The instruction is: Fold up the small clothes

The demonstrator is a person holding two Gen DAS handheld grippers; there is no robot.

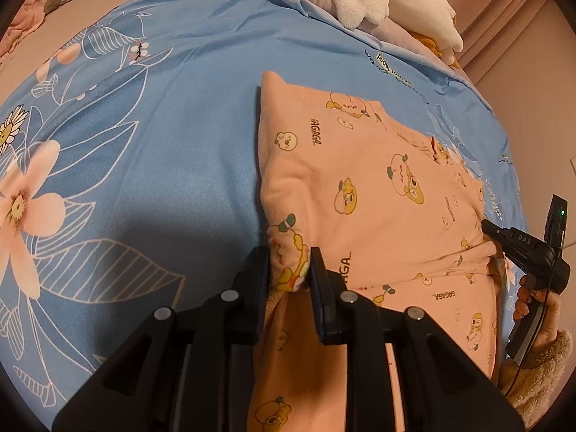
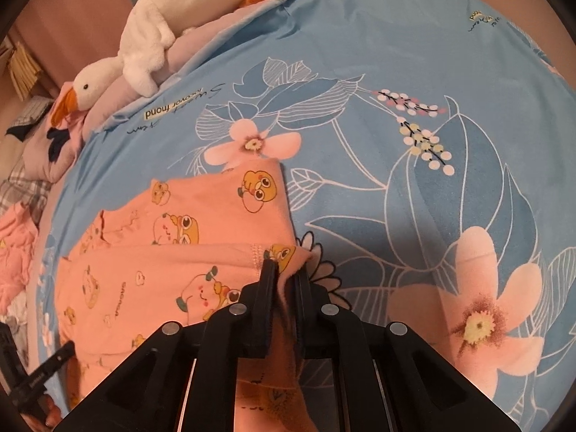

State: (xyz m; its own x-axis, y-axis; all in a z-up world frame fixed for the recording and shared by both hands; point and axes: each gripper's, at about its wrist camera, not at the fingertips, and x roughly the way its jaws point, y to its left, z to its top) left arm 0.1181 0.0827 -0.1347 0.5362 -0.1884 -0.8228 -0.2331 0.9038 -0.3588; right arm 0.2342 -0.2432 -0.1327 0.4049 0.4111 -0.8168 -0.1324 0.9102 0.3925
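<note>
A small pink garment (image 1: 374, 187) printed with cartoon ducks lies partly folded on a blue floral sheet (image 1: 162, 136). My left gripper (image 1: 291, 266) is shut on a bunched near-left corner of it. In the right wrist view the same pink garment (image 2: 172, 252) spreads to the left, and my right gripper (image 2: 286, 273) is shut on its near-right edge, with cloth pinched between the pads. The right gripper (image 1: 484, 225) also shows at the far right of the left wrist view, held by a hand (image 1: 532, 309) in a fuzzy cuff.
A white plush goose (image 2: 118, 61) lies on pink bedding (image 2: 201, 36) beyond the sheet's far edge. Crumpled pink and checked cloth (image 2: 21, 208) sits at the left. Pink curtains (image 1: 504, 10) hang at the back right. The blue sheet (image 2: 432, 144) stretches wide to the right.
</note>
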